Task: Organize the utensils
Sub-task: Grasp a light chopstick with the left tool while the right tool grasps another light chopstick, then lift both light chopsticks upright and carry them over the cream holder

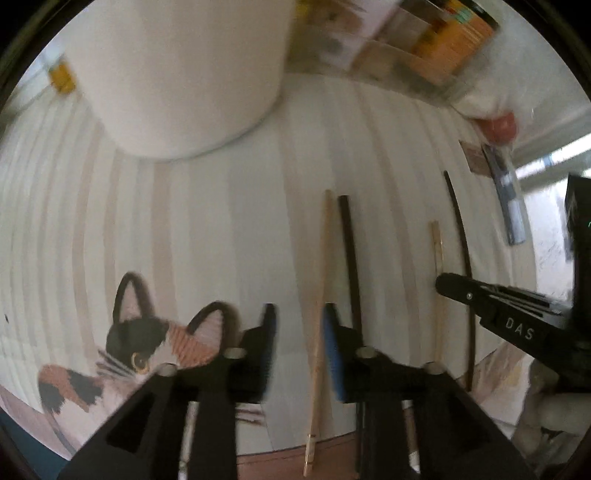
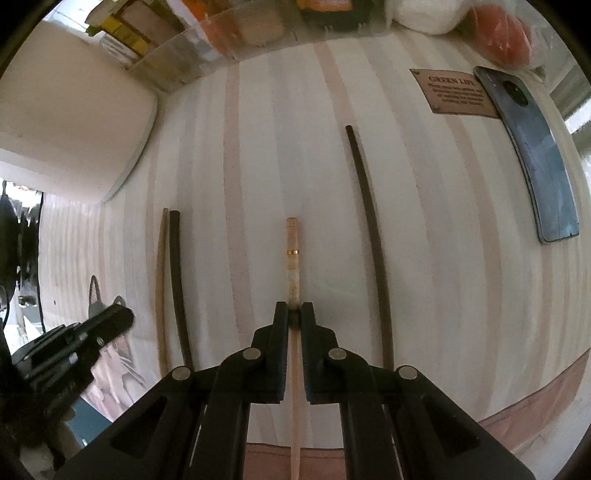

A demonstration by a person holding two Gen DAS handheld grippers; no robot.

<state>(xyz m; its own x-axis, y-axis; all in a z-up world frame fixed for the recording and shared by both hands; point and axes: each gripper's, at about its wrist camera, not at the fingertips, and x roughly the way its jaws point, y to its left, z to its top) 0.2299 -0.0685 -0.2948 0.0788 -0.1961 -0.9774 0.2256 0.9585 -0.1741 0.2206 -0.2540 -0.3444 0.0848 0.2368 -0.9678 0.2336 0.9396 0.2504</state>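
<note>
Four chopsticks lie lengthwise on a striped place mat (image 1: 221, 221). In the left wrist view a pale wooden chopstick (image 1: 323, 258) runs between the fingers of my left gripper (image 1: 297, 321), close to the right pad, with a gap on the other side; the gripper is open. A dark chopstick (image 1: 349, 251) lies just right of it. In the right wrist view my right gripper (image 2: 294, 314) is shut on another pale chopstick (image 2: 293, 266), which has a gold band. A second dark chopstick (image 2: 369, 240) lies free to its right.
A white container (image 1: 177, 74) stands at the mat's far left. A clear bin of packets (image 2: 221, 40) lines the back. A phone (image 2: 535, 158), a brown card (image 2: 454, 92) and a red item in plastic (image 2: 502, 33) sit far right. A cat picture (image 1: 147, 343) marks the mat's near left.
</note>
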